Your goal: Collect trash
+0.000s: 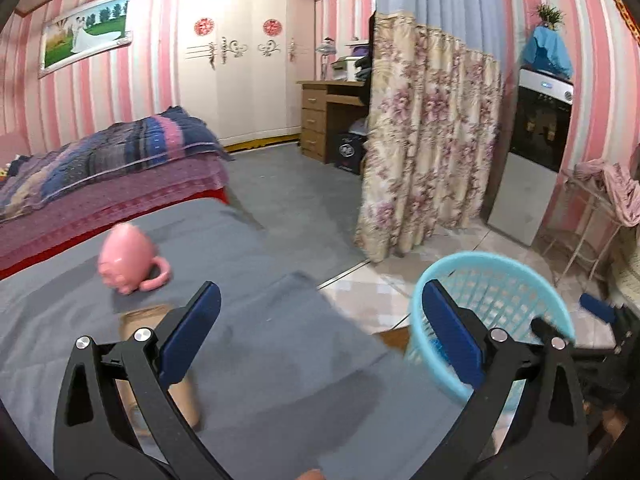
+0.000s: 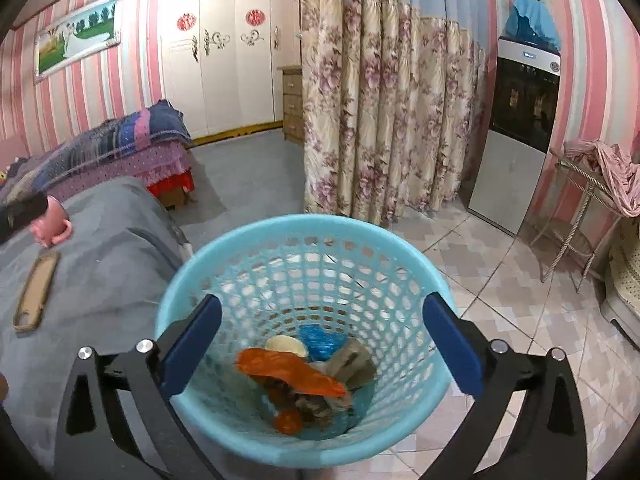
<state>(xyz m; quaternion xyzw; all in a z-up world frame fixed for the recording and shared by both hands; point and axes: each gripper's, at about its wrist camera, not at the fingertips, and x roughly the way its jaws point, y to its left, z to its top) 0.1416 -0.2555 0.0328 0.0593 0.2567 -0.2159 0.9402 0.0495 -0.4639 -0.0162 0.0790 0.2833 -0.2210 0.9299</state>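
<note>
Both tools gape empty: right tool (image 2: 322, 346) tilts down over the light-blue plastic lattice basket (image 2: 240, 248) on the tiled floor, holding orange, blue and grey trash (image 2: 296, 372). Left tool (image 1: 320, 340) hangs above the grey-covered desk (image 1: 280, 360), near a pink egg-shaped mug (image 1: 122, 258).

The light-blue lattice basket (image 2: 248, 240) stands upright on the tiled floor, holding orange wrapper (image 2: 292, 372) scraps.

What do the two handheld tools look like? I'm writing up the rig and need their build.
Both match. The left tool and the right tool each have two black, curved plastic arms with teardrop cut-outs, silver round pivot bolts, and flat rectangular dark blue fingers. No cables, markings or sleeves are visible.
</note>
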